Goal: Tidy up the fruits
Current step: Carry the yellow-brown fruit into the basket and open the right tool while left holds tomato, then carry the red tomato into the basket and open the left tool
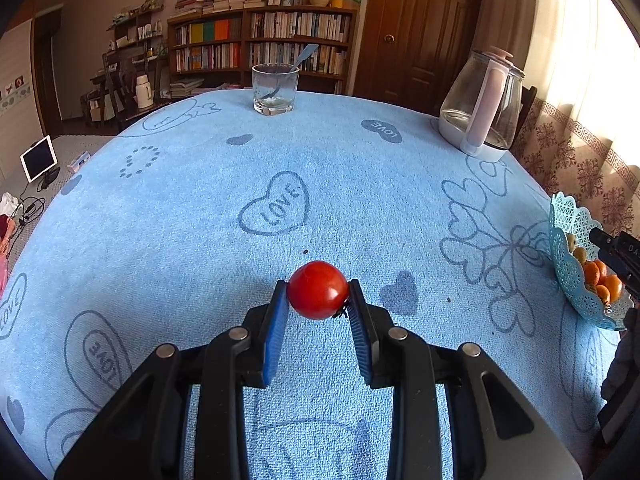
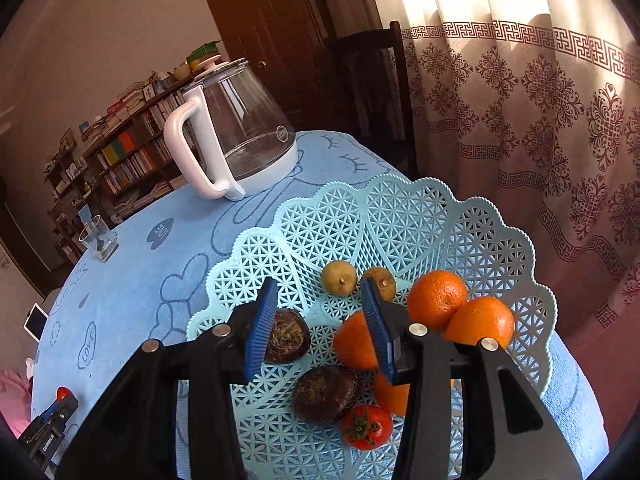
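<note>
Here: left gripper clamped on a small red tomato, pinched between the blue pads right at the tips, held just above the blue tablecloth. Grip shallow, skin smooth and round; could squirt out forward on any squeeze or jolt, then roll across the cloth toward the edge. Harder clamping likely to split it. Right gripper part open over the pale blue lattice basket, nothing between the jaws, no contact seen. Inside the basket: oranges, two small yellowish fruits, two dark brown fruits, one red tomato-like fruit with a green stem. Basket near the right edge of the table, well apart from the held tomato. Long carry across the cloth, so a drop mid-way possible. Basket crowded near the front; a tomato let go from height might bounce off an orange and out over the low rim. Right gripper hanging over the basket in the likely path; collision between the two tools possible. Glass kettle and tumbler farther back, outside the direct line.
</note>
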Action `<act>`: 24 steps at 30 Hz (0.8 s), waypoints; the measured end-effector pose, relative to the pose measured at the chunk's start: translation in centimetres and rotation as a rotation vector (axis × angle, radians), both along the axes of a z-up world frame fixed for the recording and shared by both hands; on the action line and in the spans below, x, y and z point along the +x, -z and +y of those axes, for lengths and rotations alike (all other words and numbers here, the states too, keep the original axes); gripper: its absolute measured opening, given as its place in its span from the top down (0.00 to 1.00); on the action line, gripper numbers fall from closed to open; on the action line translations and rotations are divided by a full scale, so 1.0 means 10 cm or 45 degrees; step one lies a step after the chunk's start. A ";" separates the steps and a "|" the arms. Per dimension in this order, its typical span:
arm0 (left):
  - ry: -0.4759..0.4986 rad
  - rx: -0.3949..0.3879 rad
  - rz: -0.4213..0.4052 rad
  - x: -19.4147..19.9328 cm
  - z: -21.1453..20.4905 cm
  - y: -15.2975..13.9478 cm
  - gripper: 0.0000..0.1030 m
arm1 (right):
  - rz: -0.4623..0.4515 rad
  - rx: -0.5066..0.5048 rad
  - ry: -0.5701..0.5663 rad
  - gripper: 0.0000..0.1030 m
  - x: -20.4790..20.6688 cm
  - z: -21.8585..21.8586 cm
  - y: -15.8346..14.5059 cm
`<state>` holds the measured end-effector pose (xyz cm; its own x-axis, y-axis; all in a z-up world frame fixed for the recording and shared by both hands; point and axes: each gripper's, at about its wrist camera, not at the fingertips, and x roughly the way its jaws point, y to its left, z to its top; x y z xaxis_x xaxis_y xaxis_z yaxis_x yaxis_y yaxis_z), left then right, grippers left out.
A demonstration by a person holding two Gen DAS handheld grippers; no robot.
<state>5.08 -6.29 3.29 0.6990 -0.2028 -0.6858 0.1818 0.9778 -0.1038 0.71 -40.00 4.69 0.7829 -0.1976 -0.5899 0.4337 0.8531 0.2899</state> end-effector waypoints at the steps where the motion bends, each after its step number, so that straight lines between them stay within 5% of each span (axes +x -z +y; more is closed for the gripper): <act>1: 0.001 0.000 0.000 0.00 0.00 0.00 0.71 | -0.007 -0.002 0.002 0.56 -0.01 0.00 -0.01; 5: 0.009 -0.010 -0.007 0.00 0.00 0.00 0.71 | -0.053 -0.006 0.051 0.54 -0.11 -0.04 -0.05; 12: 0.050 -0.019 0.009 -0.02 -0.09 0.01 0.71 | -0.169 -0.040 0.234 0.34 -0.42 -0.21 -0.18; 19: 0.189 -0.058 0.021 -0.08 -0.39 -0.08 0.71 | -0.147 -0.172 0.283 0.15 -0.58 -0.29 -0.26; 24: 0.321 -0.106 0.039 -0.08 -0.75 -0.16 0.71 | -0.132 -0.147 0.303 0.08 -0.63 -0.39 -0.22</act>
